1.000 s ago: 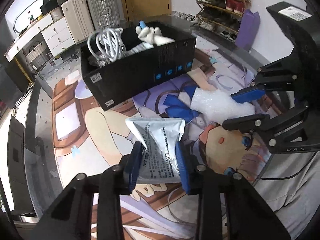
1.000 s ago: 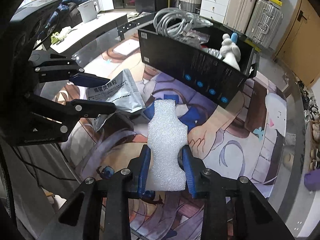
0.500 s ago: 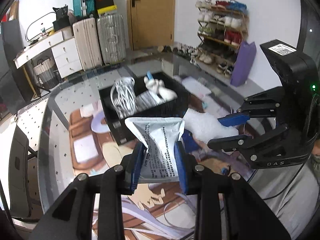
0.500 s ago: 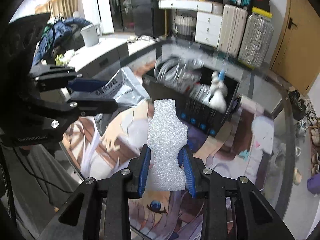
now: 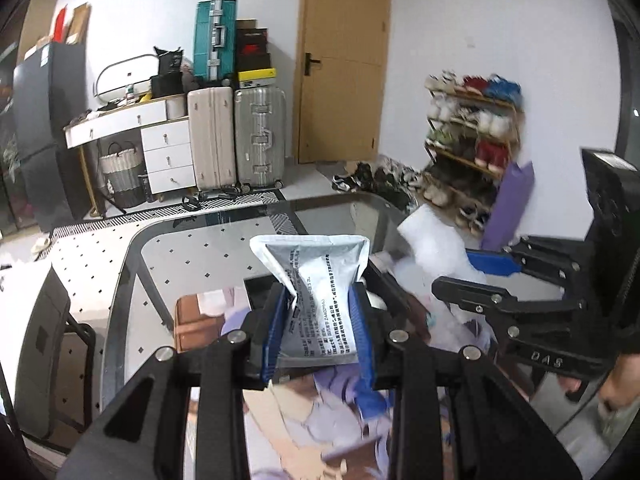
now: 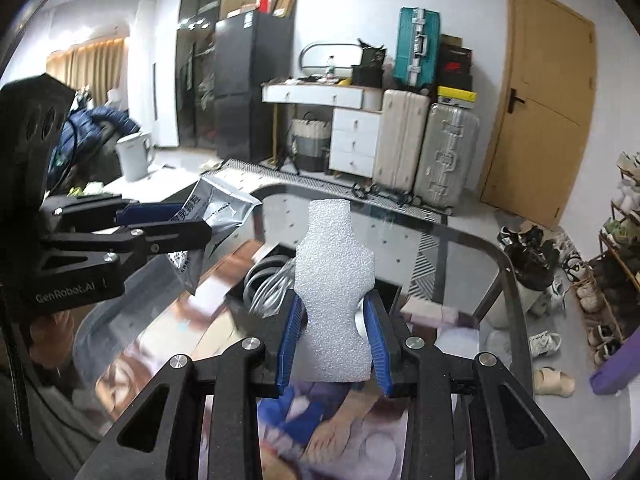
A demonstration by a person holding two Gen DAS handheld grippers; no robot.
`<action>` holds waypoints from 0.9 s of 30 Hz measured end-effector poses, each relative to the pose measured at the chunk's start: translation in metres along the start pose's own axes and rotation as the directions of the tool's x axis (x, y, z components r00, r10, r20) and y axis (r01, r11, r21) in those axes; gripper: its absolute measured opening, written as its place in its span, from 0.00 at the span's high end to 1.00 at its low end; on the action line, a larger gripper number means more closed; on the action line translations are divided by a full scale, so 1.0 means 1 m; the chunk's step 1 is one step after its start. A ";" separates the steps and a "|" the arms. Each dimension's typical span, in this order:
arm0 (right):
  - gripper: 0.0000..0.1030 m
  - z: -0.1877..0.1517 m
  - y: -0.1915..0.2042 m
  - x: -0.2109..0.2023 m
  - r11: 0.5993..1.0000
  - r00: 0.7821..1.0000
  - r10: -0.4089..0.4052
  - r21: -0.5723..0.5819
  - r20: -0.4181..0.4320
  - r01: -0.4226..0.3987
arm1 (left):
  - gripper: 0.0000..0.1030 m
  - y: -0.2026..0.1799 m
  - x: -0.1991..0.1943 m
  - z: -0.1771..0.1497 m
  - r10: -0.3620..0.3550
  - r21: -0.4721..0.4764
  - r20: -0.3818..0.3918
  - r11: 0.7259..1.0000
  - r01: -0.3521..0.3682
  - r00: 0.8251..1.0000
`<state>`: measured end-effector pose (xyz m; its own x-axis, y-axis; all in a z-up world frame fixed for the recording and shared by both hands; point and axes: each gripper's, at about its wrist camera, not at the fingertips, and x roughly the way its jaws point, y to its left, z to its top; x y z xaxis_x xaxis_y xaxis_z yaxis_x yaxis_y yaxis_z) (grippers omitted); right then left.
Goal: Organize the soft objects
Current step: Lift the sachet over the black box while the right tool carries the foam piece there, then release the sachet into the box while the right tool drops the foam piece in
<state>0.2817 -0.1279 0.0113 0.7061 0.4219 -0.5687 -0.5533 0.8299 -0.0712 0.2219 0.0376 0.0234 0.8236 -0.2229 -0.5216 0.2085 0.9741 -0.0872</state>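
My left gripper (image 5: 318, 330) is shut on a silver foil pouch (image 5: 316, 284) with printed text and holds it high above the table. My right gripper (image 6: 332, 344) is shut on a white foam piece (image 6: 334, 296) and holds it up too. The black storage box (image 6: 256, 300) with a white coiled cable (image 6: 266, 284) sits on the table behind the foam; the pouch mostly hides it in the left wrist view. The right gripper with the foam (image 5: 436, 240) shows at the right of the left wrist view. The left gripper with the pouch (image 6: 212, 212) shows at the left of the right wrist view.
A glass table (image 5: 160, 256) carries a printed anime mat (image 6: 320, 420). Suitcases (image 5: 236, 140), a white drawer unit (image 5: 168, 156), a door and a shoe rack (image 5: 468, 152) stand beyond the far table edge. A person's hand (image 5: 612, 392) holds the right gripper.
Both grippers have risen and tilted up with the pouch and the foam still held. The box has dropped low in both views and the room now fills the upper frame.
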 end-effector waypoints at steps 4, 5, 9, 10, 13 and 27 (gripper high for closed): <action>0.68 0.010 -0.009 0.031 0.999 1.000 -0.002 0.041 -0.008 0.003 | 0.71 0.014 0.027 0.007 0.034 -0.037 0.005 0.999 -0.034 0.999; 0.68 0.011 -0.011 0.040 0.998 1.000 0.006 0.056 -0.018 -0.005 | 0.71 0.018 0.035 0.008 0.036 -0.052 -0.005 0.998 -0.036 0.999; 0.68 0.012 -0.019 0.076 0.995 0.997 0.029 0.099 -0.073 -0.021 | 0.71 0.030 0.072 0.006 0.060 -0.090 -0.051 0.994 -0.065 0.997; 0.68 0.012 -0.017 0.085 0.996 0.996 0.022 0.091 -0.090 -0.013 | 0.71 0.030 0.077 0.004 0.066 -0.093 -0.059 0.993 -0.071 0.996; 0.68 0.006 -0.019 0.107 0.996 0.992 0.022 0.090 -0.127 -0.011 | 0.71 0.035 0.098 0.000 0.074 -0.107 -0.101 0.991 -0.085 0.992; 0.68 -0.025 -0.036 0.144 0.986 0.969 0.092 0.158 -0.231 -0.056 | 0.70 0.005 0.144 -0.025 0.007 -0.052 -0.221 0.998 -0.019 0.975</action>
<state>0.3925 -0.1057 -0.0887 0.5309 0.4009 -0.7466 -0.5149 0.8523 0.0915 0.3282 0.0118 -0.0729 0.6879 -0.2020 -0.6971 0.1645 0.9789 -0.1214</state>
